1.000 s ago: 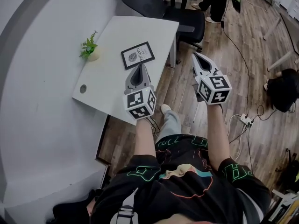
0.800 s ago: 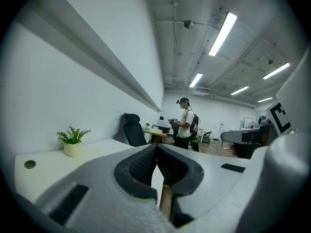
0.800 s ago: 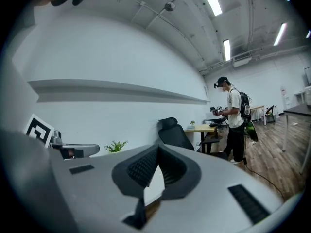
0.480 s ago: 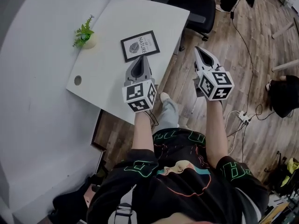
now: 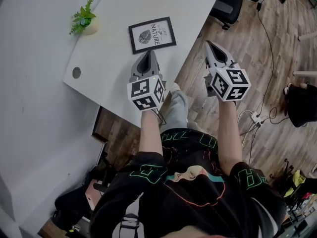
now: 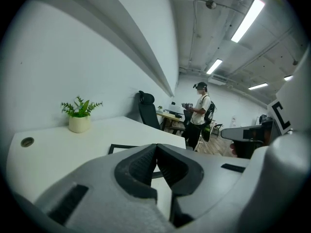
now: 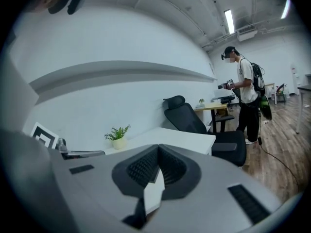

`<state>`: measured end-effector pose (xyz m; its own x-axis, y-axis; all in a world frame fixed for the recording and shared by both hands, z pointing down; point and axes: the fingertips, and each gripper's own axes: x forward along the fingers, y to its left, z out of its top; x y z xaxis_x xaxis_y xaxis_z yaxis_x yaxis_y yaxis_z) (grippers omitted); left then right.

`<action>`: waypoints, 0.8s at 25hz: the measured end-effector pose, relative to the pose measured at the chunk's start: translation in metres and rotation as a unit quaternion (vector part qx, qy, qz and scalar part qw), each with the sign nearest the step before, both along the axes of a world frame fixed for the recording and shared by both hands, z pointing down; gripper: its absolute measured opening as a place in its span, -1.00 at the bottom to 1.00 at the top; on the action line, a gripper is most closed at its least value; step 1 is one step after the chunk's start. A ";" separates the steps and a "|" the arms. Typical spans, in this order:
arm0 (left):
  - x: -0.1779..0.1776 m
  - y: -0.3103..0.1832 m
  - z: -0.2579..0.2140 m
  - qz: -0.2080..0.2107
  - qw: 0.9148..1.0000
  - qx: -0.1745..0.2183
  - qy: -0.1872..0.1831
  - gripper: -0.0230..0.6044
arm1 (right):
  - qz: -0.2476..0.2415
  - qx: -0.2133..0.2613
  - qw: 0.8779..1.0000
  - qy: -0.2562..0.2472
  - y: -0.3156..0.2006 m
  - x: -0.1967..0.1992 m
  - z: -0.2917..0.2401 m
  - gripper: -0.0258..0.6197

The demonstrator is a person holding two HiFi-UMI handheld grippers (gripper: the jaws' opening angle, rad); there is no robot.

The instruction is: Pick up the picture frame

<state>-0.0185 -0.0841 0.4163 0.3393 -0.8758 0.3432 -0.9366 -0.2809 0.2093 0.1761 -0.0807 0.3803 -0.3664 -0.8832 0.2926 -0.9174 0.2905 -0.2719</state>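
The frame [image 5: 152, 34] lies flat on the white surface [image 5: 111, 81], close to the edge that faces the floor [image 5: 257, 83]. It is a dark-rimmed rectangle. In the head view its long axis runs nearly left to right, with the right end tipped a little toward the top. The leaf print fills the end toward the plant [image 5: 81, 21], and the lettering fills the other end, its lines running across the short side.

The left claw [image 5: 149, 53] is over the surface just beside the frame's near long edge and points at that edge. Whether it touches cannot be told. Its jaws are pressed together with nothing between them. In the left gripper view the frame's dark rim [image 6: 122, 147] shows just past the tip of the left claw [image 6: 156, 145].

The right claw [image 5: 209, 44] is to the right of the frame, off the surface and over the floor. It points the same way as the left one. Its jaws are also pressed together and hold nothing, as the right gripper view shows [image 7: 158, 148].

The plant stands well to the left of the frame and further from the person. A round hole [image 5: 76, 73] lies left of the frame, nearer the person. A black chair [image 5: 225, 4] stands beyond the frame's right end. A person [image 7: 245, 101] stands past the chair.
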 end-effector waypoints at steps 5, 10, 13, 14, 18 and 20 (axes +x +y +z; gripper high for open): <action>-0.005 -0.022 0.023 -0.005 1.000 -0.020 0.006 -0.90 | -0.014 -0.019 1.000 0.006 -0.029 -0.011 0.021 -0.91; -0.022 -0.034 0.043 -0.028 0.999 -0.043 0.006 -0.90 | -0.036 -0.040 0.998 0.014 -0.051 -0.025 0.040 -0.91; -0.034 -0.041 0.052 -0.043 0.998 -0.051 0.006 -0.90 | -0.048 -0.053 0.997 0.018 -0.062 -0.034 0.051 -0.91; -0.037 -0.043 0.055 -0.047 0.997 -0.053 0.005 -0.90 | -0.052 -0.057 0.997 0.019 -0.066 -0.038 0.055 -0.91; -0.051 -0.049 0.066 -0.059 0.996 -0.063 -0.001 -0.90 | -0.069 -0.072 0.995 0.027 -0.077 -0.052 0.069 -0.91; -0.057 -0.053 0.072 -0.061 0.996 -0.071 0.003 -0.90 | -0.078 -0.077 0.993 0.040 -0.083 -0.059 0.075 -0.91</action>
<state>-0.0751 -0.1372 0.4882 0.2357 -0.8531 0.4654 -0.9605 -0.1316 0.2452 0.1169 -0.1633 0.4556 -0.4660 -0.7596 0.4537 -0.8847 0.3918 -0.2528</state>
